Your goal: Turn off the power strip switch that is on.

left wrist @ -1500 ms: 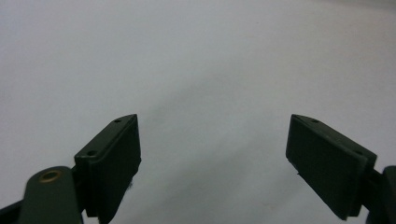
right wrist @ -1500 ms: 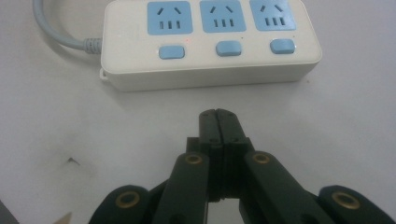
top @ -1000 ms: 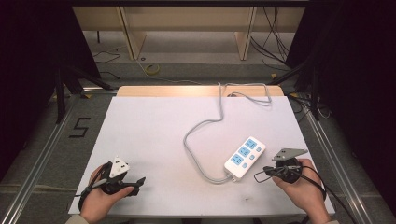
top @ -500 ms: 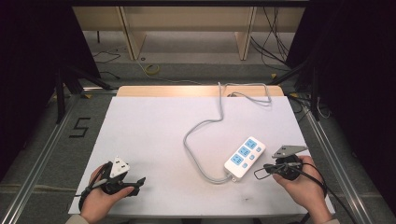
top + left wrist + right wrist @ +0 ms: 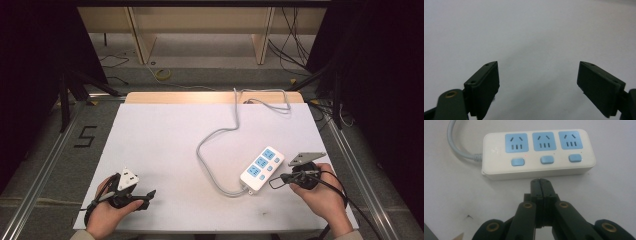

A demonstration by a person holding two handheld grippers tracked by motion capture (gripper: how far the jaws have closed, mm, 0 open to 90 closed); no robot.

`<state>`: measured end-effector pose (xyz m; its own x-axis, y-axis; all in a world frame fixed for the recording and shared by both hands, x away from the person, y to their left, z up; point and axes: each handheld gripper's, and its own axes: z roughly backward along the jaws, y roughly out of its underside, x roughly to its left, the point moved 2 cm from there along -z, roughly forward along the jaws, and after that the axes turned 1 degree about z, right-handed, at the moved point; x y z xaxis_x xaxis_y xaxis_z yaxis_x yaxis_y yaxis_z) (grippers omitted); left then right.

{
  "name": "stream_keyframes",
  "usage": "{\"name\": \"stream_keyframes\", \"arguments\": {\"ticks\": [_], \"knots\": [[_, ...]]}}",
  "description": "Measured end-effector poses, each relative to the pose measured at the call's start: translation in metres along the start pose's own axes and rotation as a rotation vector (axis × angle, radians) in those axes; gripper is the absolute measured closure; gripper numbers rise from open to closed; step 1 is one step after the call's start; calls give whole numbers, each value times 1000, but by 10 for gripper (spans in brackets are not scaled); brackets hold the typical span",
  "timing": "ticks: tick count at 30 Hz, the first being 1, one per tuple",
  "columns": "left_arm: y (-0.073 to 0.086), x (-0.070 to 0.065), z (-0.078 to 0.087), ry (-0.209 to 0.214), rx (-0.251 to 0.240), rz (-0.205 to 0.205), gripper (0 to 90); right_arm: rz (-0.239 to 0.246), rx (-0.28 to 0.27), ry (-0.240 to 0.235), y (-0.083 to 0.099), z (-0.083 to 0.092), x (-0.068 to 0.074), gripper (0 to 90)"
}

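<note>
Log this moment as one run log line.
right gripper: shut, empty, beside power strip | left gripper: open, empty, over table

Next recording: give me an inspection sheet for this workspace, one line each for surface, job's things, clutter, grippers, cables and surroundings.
Surface: white table top, flat and clean, with a wooden strip along its far edge.
Job's things: white power strip with three blue sockets and three blue switches, lying flat near the right gripper; nothing plugged in.
Clutter: nothing seen.
Grippers: left gripper open, nothing between its jaws, at the near left corner; right gripper shut, empty, tips just short of the strip's long side by the middle switch.
Cables: grey power strip cord loops across the table to the far edge; a black cable trails from each gripper.
Surroundings: metal frame rails, a "5" marked on the floor, loose wires beyond the table.
</note>
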<state>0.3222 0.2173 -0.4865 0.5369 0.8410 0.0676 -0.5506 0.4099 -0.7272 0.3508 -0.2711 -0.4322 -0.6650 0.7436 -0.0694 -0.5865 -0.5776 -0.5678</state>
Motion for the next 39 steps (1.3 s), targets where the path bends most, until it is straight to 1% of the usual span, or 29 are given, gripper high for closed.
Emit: {"name": "stream_keyframes", "arguments": {"ticks": [5,13,39], "knots": [[0,0,0,-1,0,0,178,7,-1,0,-3,-1,0,900],[0,0,0,0,3,-5,178,2,9,-2,-6,-1,0,900],[0,0,0,-2,-2,0,178,15,45,-21,-17,-11,2,900]]}}
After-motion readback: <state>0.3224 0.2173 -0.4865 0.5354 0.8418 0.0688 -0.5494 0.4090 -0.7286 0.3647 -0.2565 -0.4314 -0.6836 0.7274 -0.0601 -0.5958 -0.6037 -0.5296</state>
